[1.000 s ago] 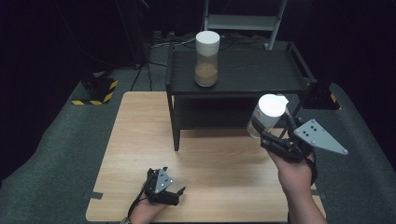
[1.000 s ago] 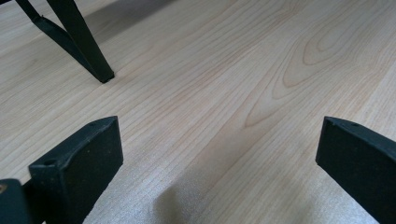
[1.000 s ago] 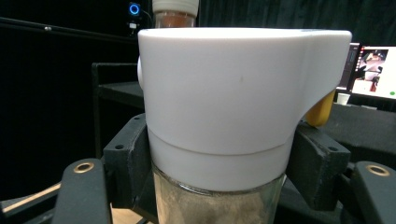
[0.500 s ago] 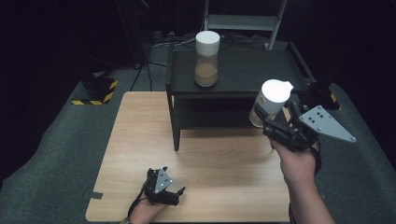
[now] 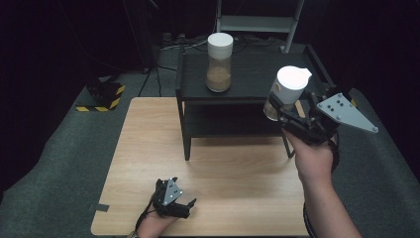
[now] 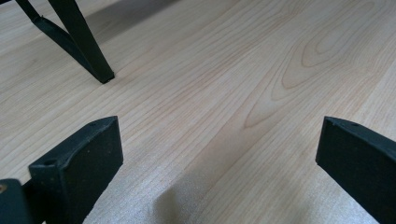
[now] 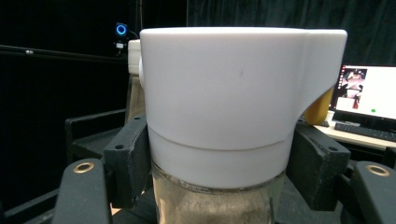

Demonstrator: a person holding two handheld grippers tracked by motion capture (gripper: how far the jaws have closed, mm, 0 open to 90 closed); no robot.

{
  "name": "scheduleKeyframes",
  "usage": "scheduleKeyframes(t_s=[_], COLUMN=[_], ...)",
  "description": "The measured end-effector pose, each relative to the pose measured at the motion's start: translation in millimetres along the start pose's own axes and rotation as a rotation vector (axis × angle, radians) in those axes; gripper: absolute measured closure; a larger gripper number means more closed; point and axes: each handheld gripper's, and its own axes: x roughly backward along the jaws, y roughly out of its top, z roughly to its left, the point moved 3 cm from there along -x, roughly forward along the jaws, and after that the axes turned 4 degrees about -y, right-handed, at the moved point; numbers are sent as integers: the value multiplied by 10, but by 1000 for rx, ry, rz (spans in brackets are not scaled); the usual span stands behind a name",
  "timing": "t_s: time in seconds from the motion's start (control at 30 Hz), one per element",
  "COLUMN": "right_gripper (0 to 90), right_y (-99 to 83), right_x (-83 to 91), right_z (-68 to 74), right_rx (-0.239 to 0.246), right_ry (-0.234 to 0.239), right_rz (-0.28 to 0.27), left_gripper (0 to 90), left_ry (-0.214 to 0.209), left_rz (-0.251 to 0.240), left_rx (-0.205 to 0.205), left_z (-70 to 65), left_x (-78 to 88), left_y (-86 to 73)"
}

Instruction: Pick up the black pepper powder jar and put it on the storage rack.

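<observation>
Your right gripper (image 5: 289, 116) is clamped on the white-lidded jar (image 5: 287, 96), held in the air at right of centre, level with the black shelf (image 5: 257, 74) top but not yet set down. A second jar (image 5: 219, 62) already stands upper centre. Mind the shelf's raised right rail; bare room lies between. Your left gripper (image 5: 184, 208) rests open and empty, lower centre.

Matt white plastic lid (image 7: 224, 93), glass jar (image 7: 215, 203)
</observation>
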Motion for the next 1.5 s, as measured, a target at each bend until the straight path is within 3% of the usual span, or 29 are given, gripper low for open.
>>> scheduleKeyframes(t_s=[0.63, 1.03, 1.5], right_gripper=[296, 296, 296], right_y=[151, 129, 144], right_x=[-380, -636, -858], right_z=[-87, -115, -85], right_rx=[-5, -29, -22], right_ry=[-49, -58, -59], right_rz=[18, 42, 66], left_gripper=[10, 10, 10], left_ry=[-6, -10, -15], left_rz=[-4, -7, -9], left_rx=[2, 5, 5], left_z=[8, 16, 23], left_x=[1, 3, 8], left_y=[-6, -10, -13])
